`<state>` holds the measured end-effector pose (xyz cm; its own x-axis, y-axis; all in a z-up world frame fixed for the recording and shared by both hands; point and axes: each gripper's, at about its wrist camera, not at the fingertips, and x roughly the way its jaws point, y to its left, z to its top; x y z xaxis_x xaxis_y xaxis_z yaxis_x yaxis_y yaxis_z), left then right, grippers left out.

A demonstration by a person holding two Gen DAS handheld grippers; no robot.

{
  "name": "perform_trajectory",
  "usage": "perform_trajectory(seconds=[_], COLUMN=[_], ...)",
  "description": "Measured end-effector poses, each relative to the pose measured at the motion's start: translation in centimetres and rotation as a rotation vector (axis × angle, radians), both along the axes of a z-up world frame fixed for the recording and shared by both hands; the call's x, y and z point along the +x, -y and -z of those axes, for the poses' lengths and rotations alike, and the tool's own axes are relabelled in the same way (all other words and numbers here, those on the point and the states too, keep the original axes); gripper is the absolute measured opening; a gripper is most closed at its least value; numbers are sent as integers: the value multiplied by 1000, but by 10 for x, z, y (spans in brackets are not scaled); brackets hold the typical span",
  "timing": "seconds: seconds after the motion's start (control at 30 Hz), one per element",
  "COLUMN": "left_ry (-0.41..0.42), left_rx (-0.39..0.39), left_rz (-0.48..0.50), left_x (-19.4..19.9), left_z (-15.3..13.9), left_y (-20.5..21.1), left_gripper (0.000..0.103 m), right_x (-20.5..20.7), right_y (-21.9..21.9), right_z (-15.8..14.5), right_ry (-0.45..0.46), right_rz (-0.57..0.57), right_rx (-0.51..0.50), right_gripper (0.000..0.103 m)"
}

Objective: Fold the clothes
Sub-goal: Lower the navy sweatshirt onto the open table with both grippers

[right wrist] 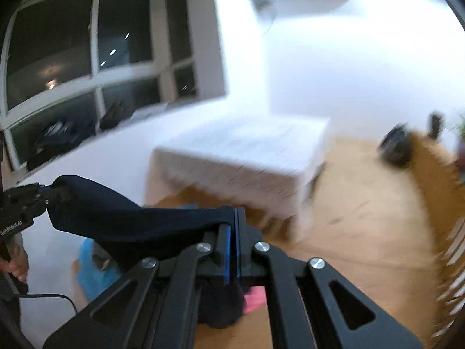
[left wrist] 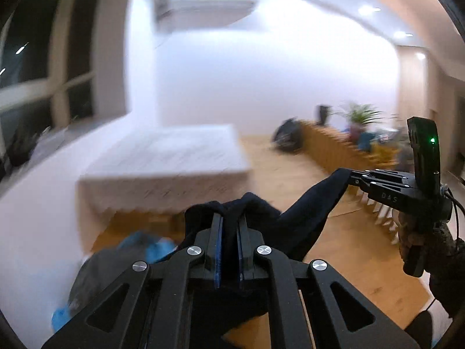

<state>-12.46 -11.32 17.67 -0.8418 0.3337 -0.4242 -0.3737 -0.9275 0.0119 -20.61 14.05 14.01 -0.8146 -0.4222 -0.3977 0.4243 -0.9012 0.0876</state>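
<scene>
Dark garment (left wrist: 302,212) hangs stretched between the left hand-held gripper (left wrist: 229,218) and right hand-held gripper (left wrist: 350,176), both clamped narrow on it; a hard tug could slip it free.

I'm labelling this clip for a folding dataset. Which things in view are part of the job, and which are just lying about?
Part of the job:
- dark garment, stretched between both grippers
- left gripper, shut on it
- right gripper, shut on it
- white-covered table, probably the folding surface

Lying about:
- blue items on the floor
- potted plant
- dark bag
- wooden bench
</scene>
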Motion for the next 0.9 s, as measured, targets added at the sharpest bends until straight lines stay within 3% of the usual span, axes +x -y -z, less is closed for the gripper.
perform_trajectory(seconds=[0.13, 0.23, 0.27, 0.33, 0.4, 0.5, 0.57, 0.63, 0.73, 0.9], left_ry=[-18, 60, 89, 119, 144, 242, 330, 425, 566, 657], left_rx=[30, 69, 66, 27, -40, -102, -128, -134, -128, -87], left_rz=[220, 379, 413, 426, 369, 220, 120, 55, -27, -107], left_x=[23, 27, 30, 34, 29, 11, 4, 2, -1, 10], left_z=[-35, -27, -18, 5, 36, 100, 148, 194, 262, 317], left_y=[-92, -145, -156, -164, -156, -108, -72, -43, -3, 32], left_gripper=[9, 31, 41, 43, 43, 43, 41, 41, 41, 41], right_x=[39, 63, 67, 74, 74, 76, 79, 81, 72, 55], right_y=[-97, -156, -173, -209, -236, -258, -253, -231, -172, -50], right_z=[-31, -21, -7, 32, 86, 160, 200, 231, 273, 331], right_ry=[-57, -39, -2, 106, 261, 483, 571, 596, 629, 664], right_rz=[170, 313, 364, 474, 529, 506, 502, 482, 338, 62], right_rx=[36, 120, 168, 287, 384, 331, 303, 321, 329, 278], right_gripper=[2, 2, 2, 3, 8, 14, 14, 17, 28, 38])
